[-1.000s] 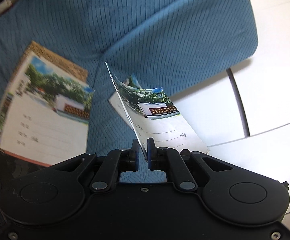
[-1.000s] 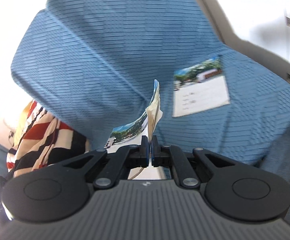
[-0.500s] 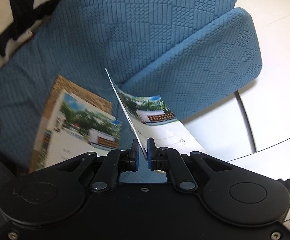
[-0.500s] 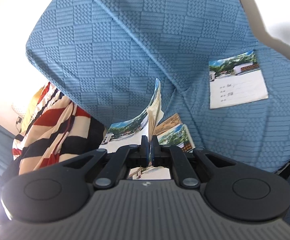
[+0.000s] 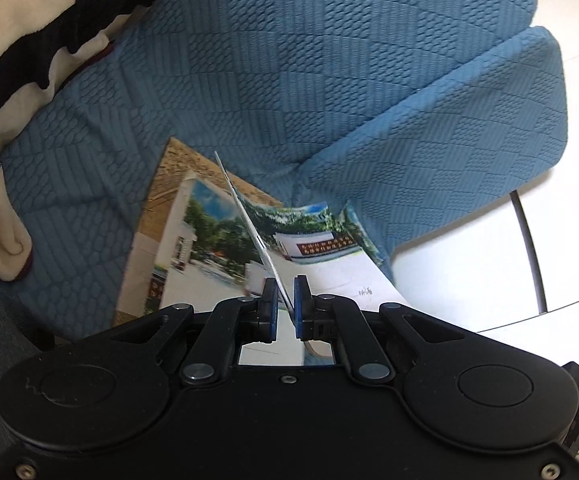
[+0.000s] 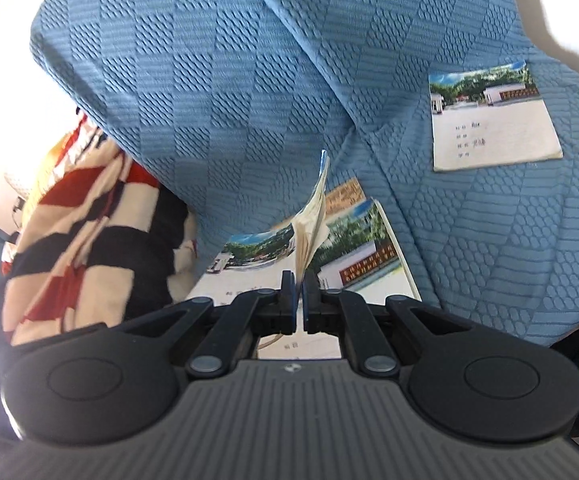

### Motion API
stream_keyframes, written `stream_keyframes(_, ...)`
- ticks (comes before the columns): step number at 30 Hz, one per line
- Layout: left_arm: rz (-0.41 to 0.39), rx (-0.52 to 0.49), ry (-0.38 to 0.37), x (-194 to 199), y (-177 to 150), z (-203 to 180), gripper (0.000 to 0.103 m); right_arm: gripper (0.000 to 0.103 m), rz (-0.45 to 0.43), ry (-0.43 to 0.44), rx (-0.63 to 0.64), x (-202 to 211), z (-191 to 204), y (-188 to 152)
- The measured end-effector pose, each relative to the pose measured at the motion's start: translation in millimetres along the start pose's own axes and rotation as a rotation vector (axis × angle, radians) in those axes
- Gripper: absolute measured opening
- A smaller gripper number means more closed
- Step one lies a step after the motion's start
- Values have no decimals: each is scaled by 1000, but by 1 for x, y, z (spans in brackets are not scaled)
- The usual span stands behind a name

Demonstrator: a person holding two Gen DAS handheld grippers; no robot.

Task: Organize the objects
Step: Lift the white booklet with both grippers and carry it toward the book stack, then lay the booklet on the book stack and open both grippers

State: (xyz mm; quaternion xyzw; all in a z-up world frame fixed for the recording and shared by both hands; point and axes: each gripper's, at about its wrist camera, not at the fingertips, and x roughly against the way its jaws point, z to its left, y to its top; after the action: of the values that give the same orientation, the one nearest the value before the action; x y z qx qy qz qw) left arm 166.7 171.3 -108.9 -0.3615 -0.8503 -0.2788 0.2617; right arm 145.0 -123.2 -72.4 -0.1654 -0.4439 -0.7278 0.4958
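Note:
A thin notebook with a photo cover (image 5: 313, 236) hangs bent over the blue sofa seat. My left gripper (image 5: 285, 296) is shut on one edge of it. My right gripper (image 6: 299, 284) is shut on a notebook edge (image 6: 313, 216) that stands up between its pads, with the cover curving away to the left (image 6: 249, 256); it looks like the same notebook. Just under it a stack of notebooks (image 5: 177, 240) lies on the seat, seen in the right wrist view too as the stack (image 6: 365, 256). One more notebook (image 6: 493, 120) lies alone farther right.
The blue quilted sofa cover (image 5: 289, 80) spreads over seat and backrest (image 6: 209, 80). A red, black and cream striped blanket (image 5: 29, 20) is bunched at the left, beside the stack (image 6: 81, 220). White floor tiles (image 5: 489, 240) show past the sofa's edge.
Both grippers have carried the notebook down and across toward the stack, which now lies right under it. The striped blanket has come into view. Both grips are unchanged.

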Motion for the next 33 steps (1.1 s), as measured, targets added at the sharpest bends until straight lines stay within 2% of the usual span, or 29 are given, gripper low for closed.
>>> stream_keyframes(5, -4, -26, 25, -6, 0, 15, 7, 7, 22, -36, 3, -15, 0, -12)
stream_keyframes(16, 42, -11, 70, -23, -11, 39, 5, 8, 80, -107, -1, -36, -6, -34)
stream_keyframes(19, 66, -33, 107, -29, -16, 41, 5, 8, 103, -124, -14, -40, -10, -38)
stream_keyframes(25, 85, -35, 135, -33, -22, 43, 5, 9, 132, -145, -58, -46, -18, -41)
stream_keyframes(29, 78, -51, 146, -31, -22, 39, 13, 10, 153, -126, -78, -46, -22, -42)
stream_keyframes(31, 72, -54, 154, -29, -23, 37, 27, 10, 160, -116, -83, -45, -23, -41)
stream_keyframes(32, 67, -55, 157, -28, -24, 36, 40, 11, 162, -116, -84, -44, -23, -41)
stream_keyframes(33, 62, -60, 159, -26, -24, 34, 46, 15, 166, -123, -80, -43, -23, -41)
